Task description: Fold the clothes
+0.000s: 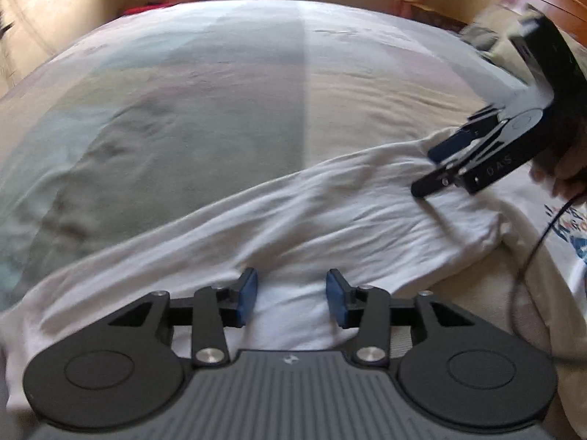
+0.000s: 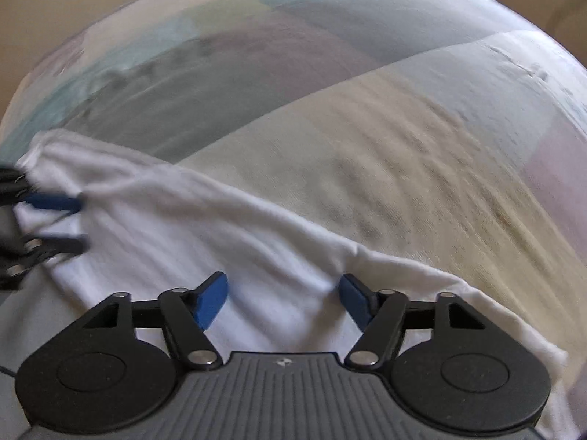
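1. A white garment [image 1: 293,227] lies spread across the bed [image 1: 220,110], its far edge running in a long fold line; a printed patch shows near the right side.
2. The left hand-held gripper [image 1: 291,302] hovers over the cloth, jaws parted, nothing pinched.
3. The right hand-held gripper [image 2: 280,302] stands wide open above the same edge.
4. Judged step: between folds, regrasping. Next, each should probably pinch the edge.

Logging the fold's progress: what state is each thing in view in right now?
Shirt: white, lying rumpled across the bed, partly folded over.
Left gripper: open, over the shirt, gripping nothing.
Right gripper: open wide, over the shirt's edge.
Bedsheet: spread out, lightly wrinkled.
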`<state>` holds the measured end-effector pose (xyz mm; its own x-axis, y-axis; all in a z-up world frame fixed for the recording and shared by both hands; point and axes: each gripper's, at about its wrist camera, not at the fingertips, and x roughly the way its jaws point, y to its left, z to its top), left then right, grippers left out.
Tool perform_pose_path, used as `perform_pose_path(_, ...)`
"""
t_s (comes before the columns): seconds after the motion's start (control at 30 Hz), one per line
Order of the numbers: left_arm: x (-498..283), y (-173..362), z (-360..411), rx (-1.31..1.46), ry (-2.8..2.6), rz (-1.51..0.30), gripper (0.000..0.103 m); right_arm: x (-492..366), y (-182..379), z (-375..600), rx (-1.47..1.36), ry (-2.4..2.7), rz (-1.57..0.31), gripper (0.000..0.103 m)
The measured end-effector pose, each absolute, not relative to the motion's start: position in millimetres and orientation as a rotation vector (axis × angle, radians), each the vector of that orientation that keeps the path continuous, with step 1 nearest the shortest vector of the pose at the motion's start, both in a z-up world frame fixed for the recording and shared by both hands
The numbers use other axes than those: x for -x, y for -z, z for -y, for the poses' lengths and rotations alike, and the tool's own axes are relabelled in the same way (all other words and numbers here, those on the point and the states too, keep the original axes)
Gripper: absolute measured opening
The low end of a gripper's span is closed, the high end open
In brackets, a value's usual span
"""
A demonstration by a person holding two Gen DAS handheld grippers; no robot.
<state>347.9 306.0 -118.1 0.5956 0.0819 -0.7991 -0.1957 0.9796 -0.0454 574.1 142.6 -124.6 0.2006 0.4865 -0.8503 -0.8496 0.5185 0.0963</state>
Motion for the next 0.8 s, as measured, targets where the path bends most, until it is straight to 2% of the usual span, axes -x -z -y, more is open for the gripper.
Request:
perform_pose_path(0.07, -326, 117, -315, 0.154, -0.215, -0.932, 0.046, -576, 128, -154, 0.408, -0.947, -0.941, 0.100)
perform_pose_path(0.1, -316, 116, -319, 0.166, -0.242, -0.940, 0.046, -576, 129, -161, 0.409, -0.936, -0.927, 0.103)
perform_pose_path(0.27, -313, 93, -337, 0.202, -0.306, -0.926, 0.043, -574, 120, -165, 0.414, -0.931, -0.919, 0.102)
perform_pose_path(0.33, -327, 86, -338, 0.195, -0.283, -0.882, 0.054, -565, 109, -150, 0.404, -0.929, -0.913, 0.103)
perform_pose_path(0.53, -385, 110, -316, 0.096, -0.201, -0.874, 0.056, -532, 109, -111, 0.379, -0.845, -0.979, 0.103)
perform_pose_path(0.63, -372, 120, -318, 0.055, -0.266, -0.883, 0.062, -519, 123, -109, 0.338, -0.805, -1.031, 0.103)
perform_pose_path(0.8, -328, 117, -362, 0.092, -0.427, -0.957, 0.075, -485, 126, -144, 0.247, -0.929, -1.054, 0.103)
